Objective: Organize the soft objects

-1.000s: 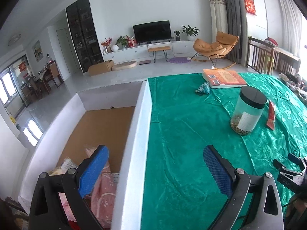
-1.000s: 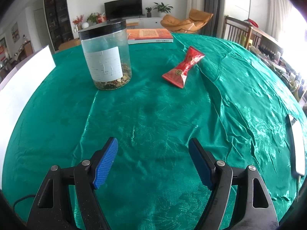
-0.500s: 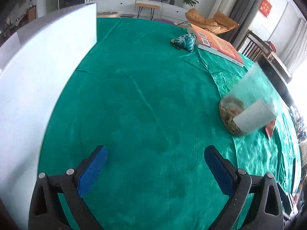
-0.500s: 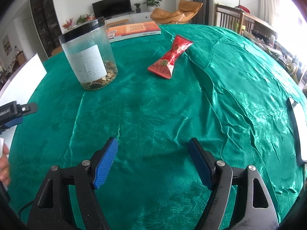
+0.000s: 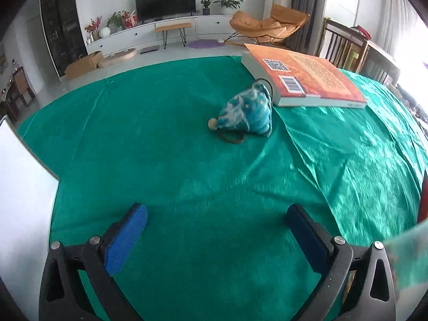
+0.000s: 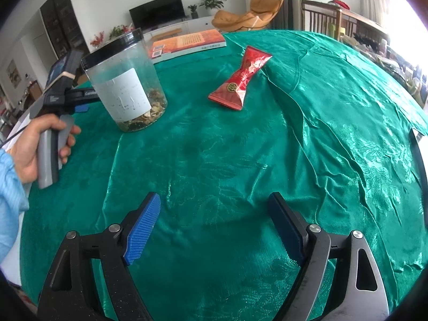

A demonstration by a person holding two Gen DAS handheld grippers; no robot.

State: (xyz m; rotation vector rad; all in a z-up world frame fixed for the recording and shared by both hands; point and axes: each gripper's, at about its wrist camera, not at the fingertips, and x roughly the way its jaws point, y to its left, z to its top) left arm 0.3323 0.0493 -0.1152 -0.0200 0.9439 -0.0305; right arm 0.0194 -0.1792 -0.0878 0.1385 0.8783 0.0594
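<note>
I see my left tongs spread wide above the green cloth of the desk, with nothing between the blue pads. My right tongs are also spread, their jaws have just been opening a little more, and only bare cloth lies between them.

The soft thing I must organize, one blue and white knitted pouch, lies on the desk well ahead of the left tongs, and it touches the near corner of one orange book. A thin brown loop lies on the cloth just in front of the pouch. On the book cover I can see one square code and one barcode; the printed lines are too small for me to read.

From the right wrist view I count one clear jar with a black lid, standing upright, with dried pieces at its bottom. Its white label carries faint writing which I cannot read. One red packet lies flat to the right of the jar, apart from it; it has a round gold emblem, not legible. A hand in a light blue sleeve holds the left tool beside the jar.
</note>
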